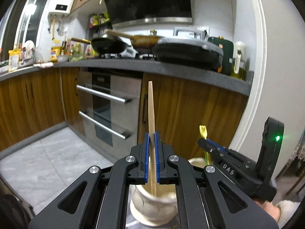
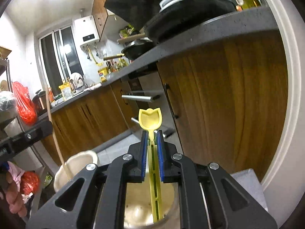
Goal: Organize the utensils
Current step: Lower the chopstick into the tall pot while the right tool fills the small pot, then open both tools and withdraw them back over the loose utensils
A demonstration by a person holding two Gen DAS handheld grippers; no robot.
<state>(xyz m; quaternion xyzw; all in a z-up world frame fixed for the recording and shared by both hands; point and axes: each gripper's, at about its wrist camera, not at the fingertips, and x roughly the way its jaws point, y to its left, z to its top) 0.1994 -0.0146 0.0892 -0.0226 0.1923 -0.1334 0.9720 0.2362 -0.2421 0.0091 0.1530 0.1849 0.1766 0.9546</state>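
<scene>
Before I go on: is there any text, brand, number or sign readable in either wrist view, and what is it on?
"DAS", as best I can read it: raised letters on the body of the right gripper, seen from the left wrist view.
Water heater panel: a dark display, characters too small to read.
Oven control strip: markings blurred.
Yellow packets and bottles on the counter: labels too blurred to read.
Nothing else legible.

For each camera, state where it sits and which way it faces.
Left wrist: on the left tool, facing cabinets and stove; grips a wooden chopstick over a cream holder; right tool visible.
Right wrist: on the right tool, facing the cabinets; grips a yellow spoon.
Shared: chopstick, spoon, cream holder, counter.
</scene>
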